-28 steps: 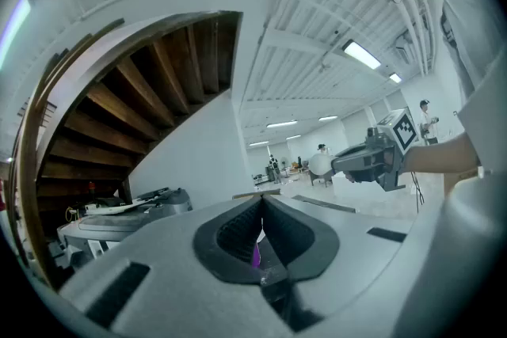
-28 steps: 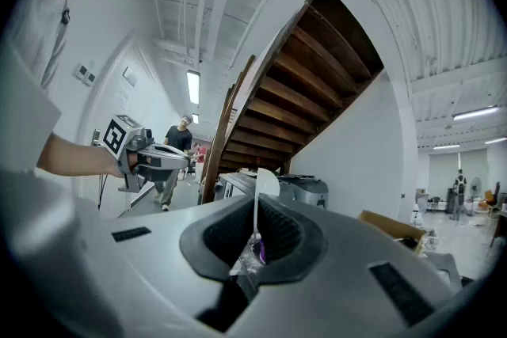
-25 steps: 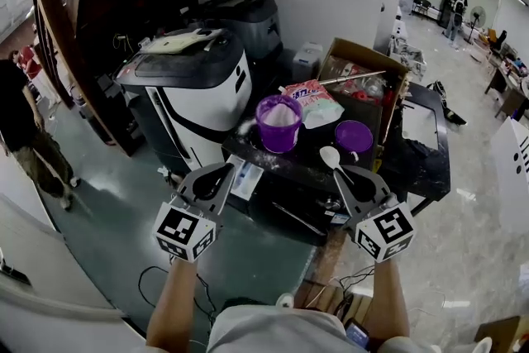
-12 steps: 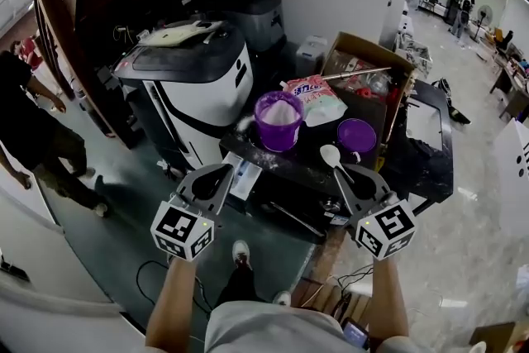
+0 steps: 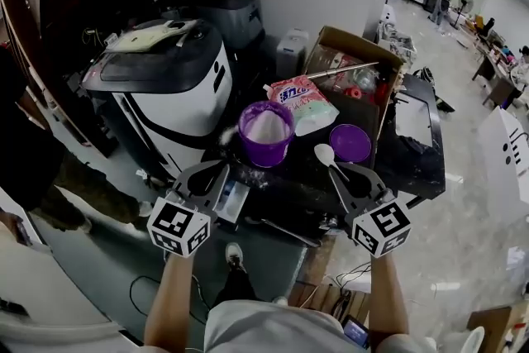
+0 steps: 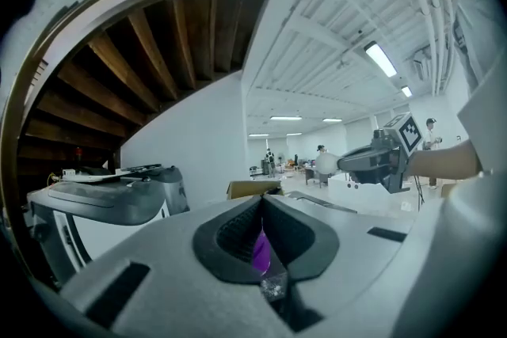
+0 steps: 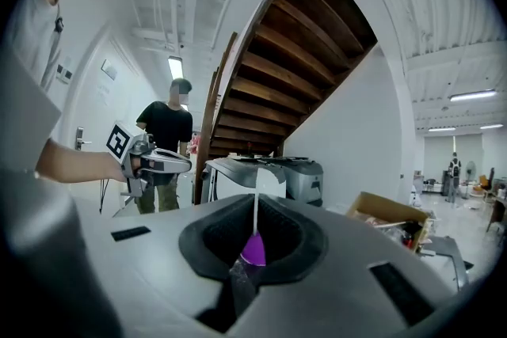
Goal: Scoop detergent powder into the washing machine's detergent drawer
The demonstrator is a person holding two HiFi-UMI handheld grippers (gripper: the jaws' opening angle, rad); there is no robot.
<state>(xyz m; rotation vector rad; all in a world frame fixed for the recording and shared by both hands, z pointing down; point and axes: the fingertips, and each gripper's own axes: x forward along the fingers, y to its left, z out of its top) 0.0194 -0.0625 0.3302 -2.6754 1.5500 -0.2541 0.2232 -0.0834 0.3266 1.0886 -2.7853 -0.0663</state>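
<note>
As seen from the head, holds two grippers side by side, low before a dark table [image 5: 413, 169]. Shows the left gripper [image 5: 218, 171] with jaws pressed together on nothing, near the table's front edge. Clamps a white spoon [image 5: 325, 154] by its handle in the right gripper [image 5: 339, 173], bowl pointing forward over the table. Finds the powder heaped white in a purple tub [image 5: 266, 146] on the table, just beyond the tools and between them. Places a pink bag [image 5: 302, 99] behind the tub, a purple lid [image 5: 350, 142] to its right, a cardboard box [image 5: 331, 41] farther back and a washer [image 5: 161, 87] left of the table. Catches a pale tray [image 5: 235, 201] just beside the left gripper, below the table edge; whether the drawer, cannot tell.

Through the left gripper view, meets closed jaws with only a hairline slit and a sliver of purple beyond; picks out the right gripper and spoon at right.

Through the right gripper view, finds jaws shut on the spoon handle, seen edge-on as a thin white line rising from the pads. Takes in the left gripper and a person [image 7: 166, 138] in black at left.
</note>
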